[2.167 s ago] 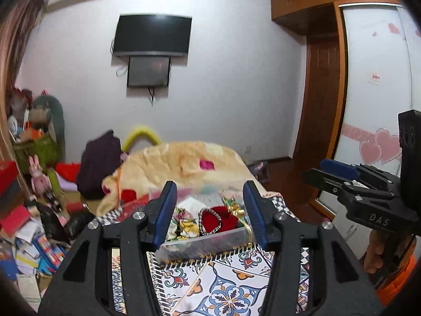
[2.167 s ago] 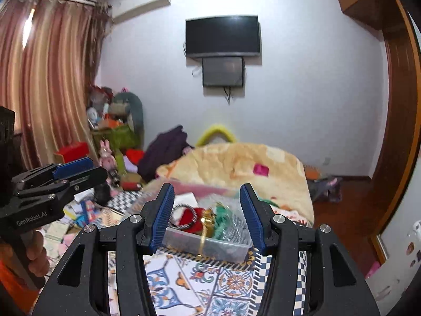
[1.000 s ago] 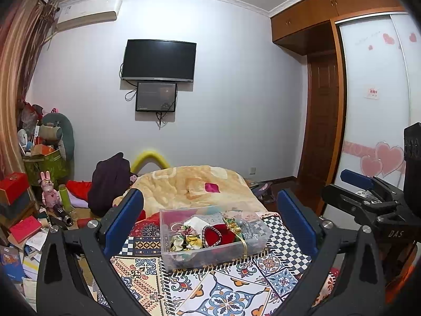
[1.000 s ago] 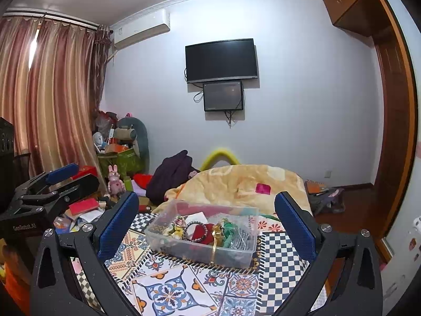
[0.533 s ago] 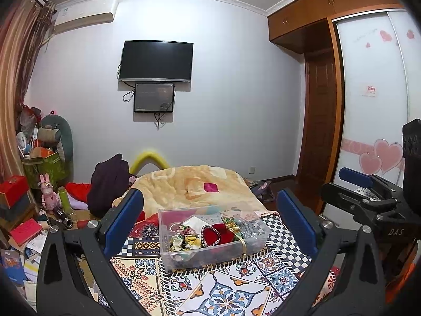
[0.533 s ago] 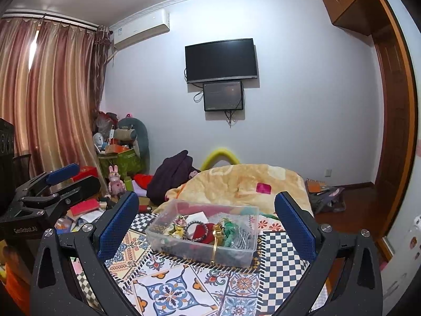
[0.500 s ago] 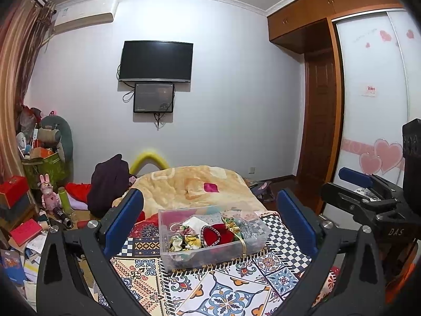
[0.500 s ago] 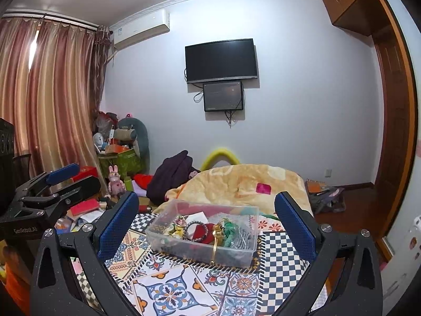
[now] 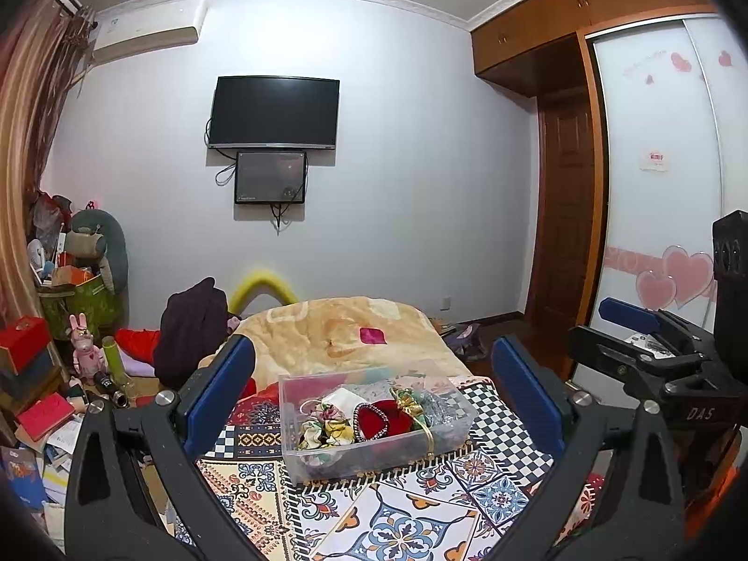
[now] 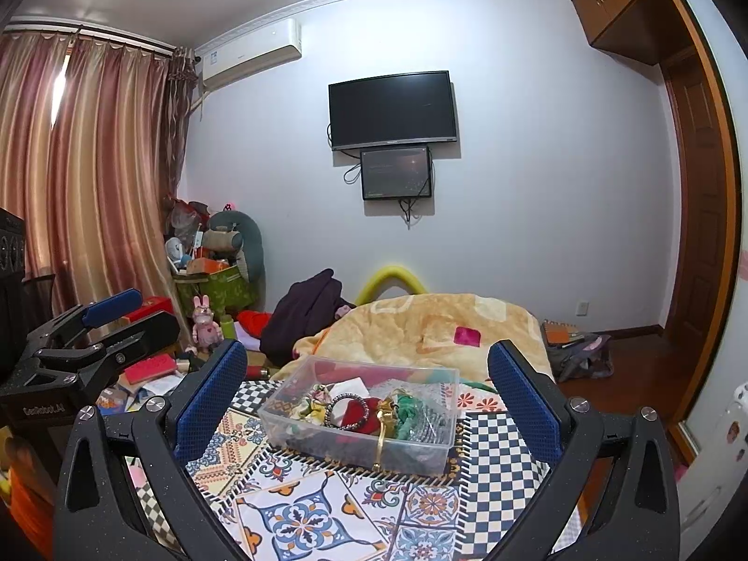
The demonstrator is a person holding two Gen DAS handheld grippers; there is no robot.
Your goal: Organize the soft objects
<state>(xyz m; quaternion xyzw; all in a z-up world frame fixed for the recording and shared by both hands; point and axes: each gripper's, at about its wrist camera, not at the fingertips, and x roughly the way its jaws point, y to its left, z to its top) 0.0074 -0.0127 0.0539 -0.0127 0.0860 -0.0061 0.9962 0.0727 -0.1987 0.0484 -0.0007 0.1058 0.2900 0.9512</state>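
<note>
Clear plastic bin [image 9: 374, 456] on the patterned tabletop [image 10: 299, 509] holds scrunchies [image 9: 325, 430] and a red heart-shaped pouch [image 9: 383, 420], both hand-held grippers [image 9: 374, 397] [image 10: 367, 397] spread wide, empty.

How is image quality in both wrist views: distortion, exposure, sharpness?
Left wrist: strong fisheye bowing of walls, dark vignette corners, even indoor light, clear bin sharp. Right wrist: same barrel distortion, curtain evenly lit, TV without glare, bin contents crisp.
</note>
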